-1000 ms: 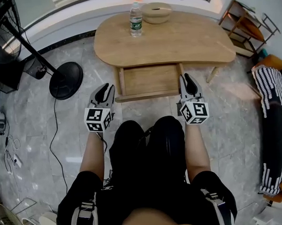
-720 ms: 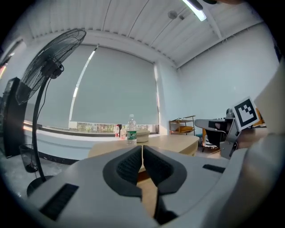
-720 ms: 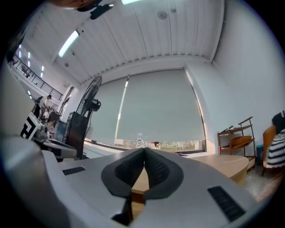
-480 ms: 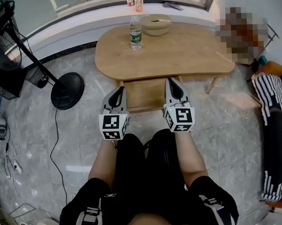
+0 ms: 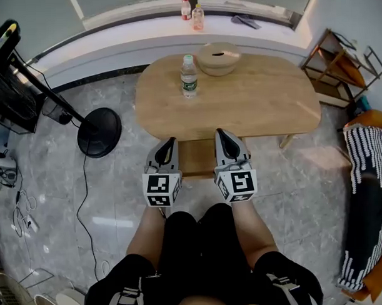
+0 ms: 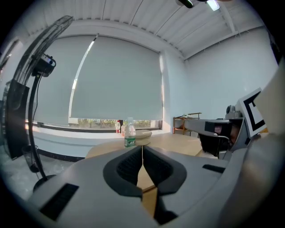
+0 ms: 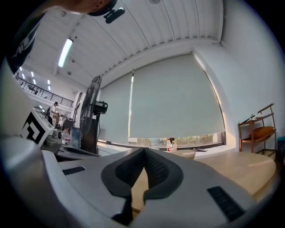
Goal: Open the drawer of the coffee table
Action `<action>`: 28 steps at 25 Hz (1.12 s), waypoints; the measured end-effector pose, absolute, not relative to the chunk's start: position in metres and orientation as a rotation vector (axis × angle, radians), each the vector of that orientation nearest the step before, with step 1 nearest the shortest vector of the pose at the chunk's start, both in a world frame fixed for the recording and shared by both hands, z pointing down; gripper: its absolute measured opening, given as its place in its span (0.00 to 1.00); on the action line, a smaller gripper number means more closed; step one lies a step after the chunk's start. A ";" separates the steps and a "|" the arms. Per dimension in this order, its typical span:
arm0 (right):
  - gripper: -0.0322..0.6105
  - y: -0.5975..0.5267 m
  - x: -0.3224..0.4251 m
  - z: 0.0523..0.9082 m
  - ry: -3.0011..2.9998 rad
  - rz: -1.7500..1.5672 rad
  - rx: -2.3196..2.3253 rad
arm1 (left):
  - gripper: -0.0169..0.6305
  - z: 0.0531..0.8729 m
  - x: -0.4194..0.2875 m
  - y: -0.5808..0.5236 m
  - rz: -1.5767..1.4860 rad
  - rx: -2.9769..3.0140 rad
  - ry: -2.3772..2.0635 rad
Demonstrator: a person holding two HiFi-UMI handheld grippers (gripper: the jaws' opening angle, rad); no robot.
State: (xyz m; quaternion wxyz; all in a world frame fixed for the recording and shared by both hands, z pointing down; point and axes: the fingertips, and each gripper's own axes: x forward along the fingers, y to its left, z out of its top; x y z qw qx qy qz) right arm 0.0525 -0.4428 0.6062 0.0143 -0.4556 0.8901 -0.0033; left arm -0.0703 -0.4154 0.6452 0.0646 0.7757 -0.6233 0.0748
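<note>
1. The wooden counter (image 5: 251, 96) takes up the middle of the head view. It is a rounded, bean-shaped top standing on a grey marble floor (image 5: 55, 203), with its long axis running left to right.
2. The drawer (image 5: 197, 158) juts out from under the counter's near edge toward the person. Its long axis runs parallel to that edge, and it slides along the line toward the knees. It looks already pulled partly out, so the task seems largely done.
3. A standing fan's round black base (image 5: 99, 132) sits on the floor well apart to the left.
4. The left tongs (image 5: 170, 143) and right tongs (image 5: 220, 134) flank the drawer, one over each end and about equally near. Both point forward at the counter.
5. Each gripper view looks across the counter top, so I judge that the tongs hang above the drawer and do not touch it.
6. Both pairs of tongs are pressed fully together with nothing between them; any further pull would call for reopening them and dropping to the drawer front.
7. A wooden bowl (image 5: 218, 58) sits at the counter's far side.
8. A water bottle (image 5: 188, 77) stands upright just beside the bowl.
</note>
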 end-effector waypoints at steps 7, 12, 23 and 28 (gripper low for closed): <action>0.07 -0.405 0.046 0.373 2.778 -0.032 -1.472 | 0.06 0.399 -0.069 -0.377 0.202 2.376 -1.848; 0.07 -0.330 0.048 0.212 2.712 -0.040 -1.506 | 0.06 0.237 -0.073 -0.299 0.212 2.423 -1.838; 0.07 -0.176 0.097 0.091 2.661 0.067 -1.501 | 0.06 0.121 -0.026 -0.156 0.242 2.485 -1.906; 0.07 -0.139 0.132 0.089 2.666 0.063 -1.500 | 0.06 0.112 0.020 -0.111 0.268 2.531 -1.905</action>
